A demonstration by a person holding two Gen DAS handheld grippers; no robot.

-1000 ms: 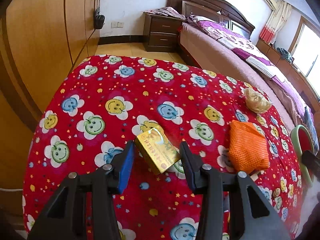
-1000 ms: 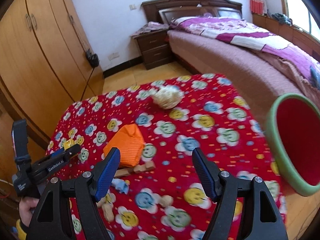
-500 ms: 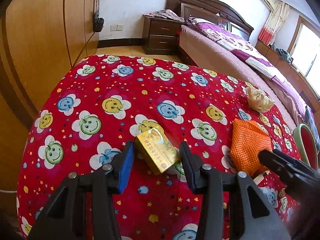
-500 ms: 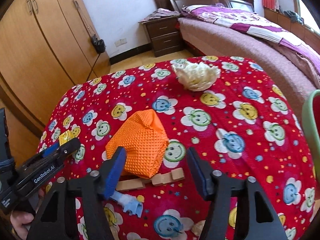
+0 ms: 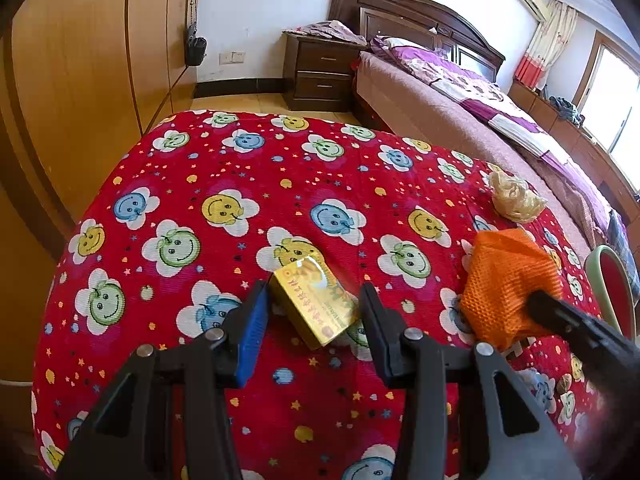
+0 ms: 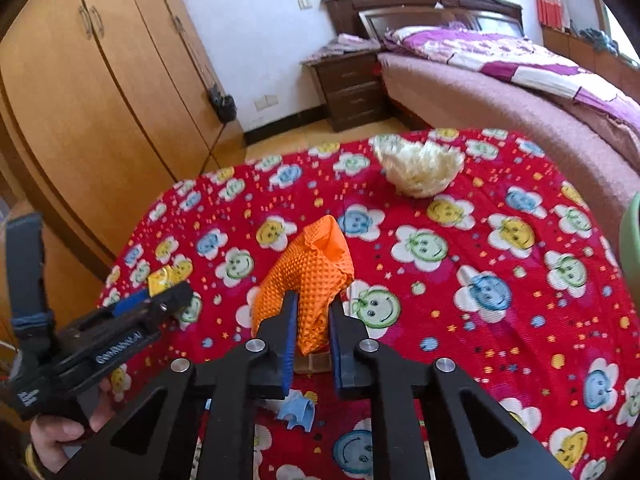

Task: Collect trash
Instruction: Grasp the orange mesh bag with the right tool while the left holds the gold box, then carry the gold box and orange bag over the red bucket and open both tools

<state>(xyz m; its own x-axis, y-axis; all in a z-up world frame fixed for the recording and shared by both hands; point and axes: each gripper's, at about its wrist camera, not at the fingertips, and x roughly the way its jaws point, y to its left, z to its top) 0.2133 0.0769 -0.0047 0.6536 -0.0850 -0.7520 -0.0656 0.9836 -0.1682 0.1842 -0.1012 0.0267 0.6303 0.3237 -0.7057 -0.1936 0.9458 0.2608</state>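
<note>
Left wrist view, hidden parts: the right gripper [image 5: 538, 300] enters from the lower right as a dark blurred bar; its tip overlaps the orange mesh bag [image 5: 504, 276], and its jaws cannot be made out here.
Left wrist view, cut-off parts: the green-rimmed red basin [image 5: 600, 280] shows only as a sliver at the right edge; its contents cannot be seen.
Left wrist view, left gripper [image 5: 314, 312]: jaws part-open on either side of the gold box [image 5: 316, 300]; whether the pads touch the box cannot be told.
Left wrist view, materials: the gold box is a glossy rectangular carton with red print, lying on the surface [image 5: 240, 168], which wears a red ribbed cloth with smiling flowers. A crumpled cream wrapper [image 5: 516, 198] lies near the far right edge.
Right wrist view, right gripper [image 6: 314, 312]: clenched on the near end of the orange mesh bag [image 6: 312, 276], blue pads pinching its dimpled, bunched netting.
Right wrist view, hidden parts: a wooden block [image 6: 314, 362] peeks out beneath the bag, mostly covered; a small blue scrap [image 6: 298, 410] lies partly behind the gripper frame.
Right wrist view, cut-off parts: the basin [image 6: 630, 236] is a green strip at the right edge.
Right wrist view, left gripper [image 6: 168, 296]: seen side-on, held by a hand [image 6: 64, 432]; the gold box [image 6: 162, 278] glints just beyond its tip.
Right wrist view, textures: the cream wrapper [image 6: 420, 168] is pleated and cup-like, well apart from the bag.
</note>
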